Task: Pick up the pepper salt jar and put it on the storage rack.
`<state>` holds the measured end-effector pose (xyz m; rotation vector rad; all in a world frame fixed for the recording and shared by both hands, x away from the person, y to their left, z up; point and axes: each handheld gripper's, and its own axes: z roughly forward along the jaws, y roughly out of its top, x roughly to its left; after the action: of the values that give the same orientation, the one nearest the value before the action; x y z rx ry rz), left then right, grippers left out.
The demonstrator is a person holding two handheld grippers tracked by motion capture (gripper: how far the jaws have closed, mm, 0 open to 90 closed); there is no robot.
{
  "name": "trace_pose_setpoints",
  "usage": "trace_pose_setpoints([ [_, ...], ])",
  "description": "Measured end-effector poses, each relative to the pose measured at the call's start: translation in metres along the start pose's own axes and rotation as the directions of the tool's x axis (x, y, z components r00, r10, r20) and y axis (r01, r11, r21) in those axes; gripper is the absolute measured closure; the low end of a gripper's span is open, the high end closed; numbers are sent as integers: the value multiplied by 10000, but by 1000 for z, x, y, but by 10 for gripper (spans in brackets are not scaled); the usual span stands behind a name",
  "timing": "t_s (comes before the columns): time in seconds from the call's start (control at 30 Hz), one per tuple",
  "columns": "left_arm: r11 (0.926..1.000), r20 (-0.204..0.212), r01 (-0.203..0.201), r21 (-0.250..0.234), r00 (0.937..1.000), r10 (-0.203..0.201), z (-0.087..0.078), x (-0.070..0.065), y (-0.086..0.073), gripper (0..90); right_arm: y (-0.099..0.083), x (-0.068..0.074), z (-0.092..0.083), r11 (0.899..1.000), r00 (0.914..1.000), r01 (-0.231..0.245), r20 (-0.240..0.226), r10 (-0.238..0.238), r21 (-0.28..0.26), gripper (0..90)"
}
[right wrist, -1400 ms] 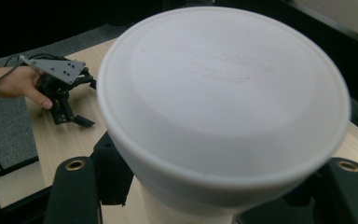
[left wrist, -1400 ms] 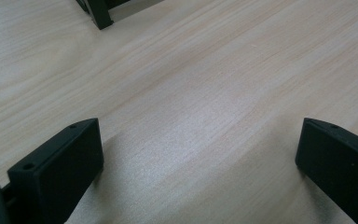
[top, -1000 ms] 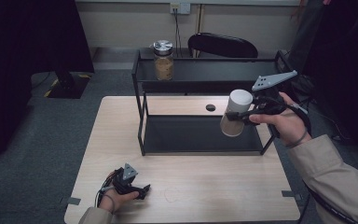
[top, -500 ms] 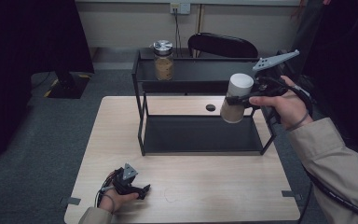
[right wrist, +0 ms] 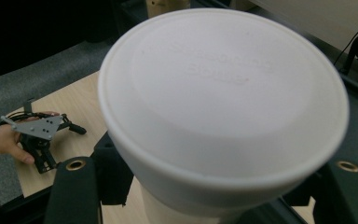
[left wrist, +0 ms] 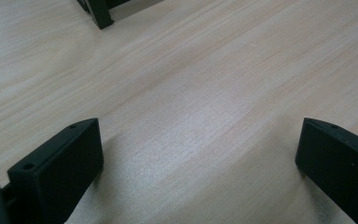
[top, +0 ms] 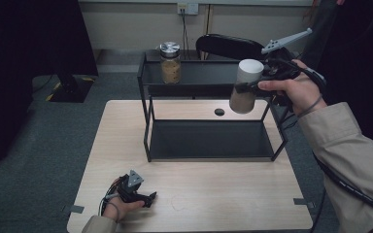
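high view: the right gripper (top: 252, 86) is clamped on a white-lidded jar (top: 244, 87), held in the air at the right end of the rack (top: 148, 121), level with its top shelf. the left gripper (top: 143, 196) rests on the table (top: 223, 194) in front of the rack.

left gripper view: jaws wide apart, holding nothing.

right gripper view: the jar's lid (right wrist: 223, 93) sits between the jaws.

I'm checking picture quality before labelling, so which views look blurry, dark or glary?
High view: dim, with dark upper corners, but the black metal shelf rack is sharp. Right gripper view: the white round lid is soft, its raised lettering unreadable. Left gripper view: a pale sheen on the light wooden tabletop.
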<state>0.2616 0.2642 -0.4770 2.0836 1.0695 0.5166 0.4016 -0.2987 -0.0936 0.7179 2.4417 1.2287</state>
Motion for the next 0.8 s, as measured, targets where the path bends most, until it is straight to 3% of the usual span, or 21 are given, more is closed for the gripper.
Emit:
trace_pose_setpoints([
  [0.4,10000,-1,2,2,10000,-2,0,0,0,0,31,-8,2,9998,9992,-167,368,170,-98,346],
  [0.8,10000,3,-27,39,10000,27,0,0,1,0,48,-18,16,9988,9943,-468,949,479,-138,346],
])
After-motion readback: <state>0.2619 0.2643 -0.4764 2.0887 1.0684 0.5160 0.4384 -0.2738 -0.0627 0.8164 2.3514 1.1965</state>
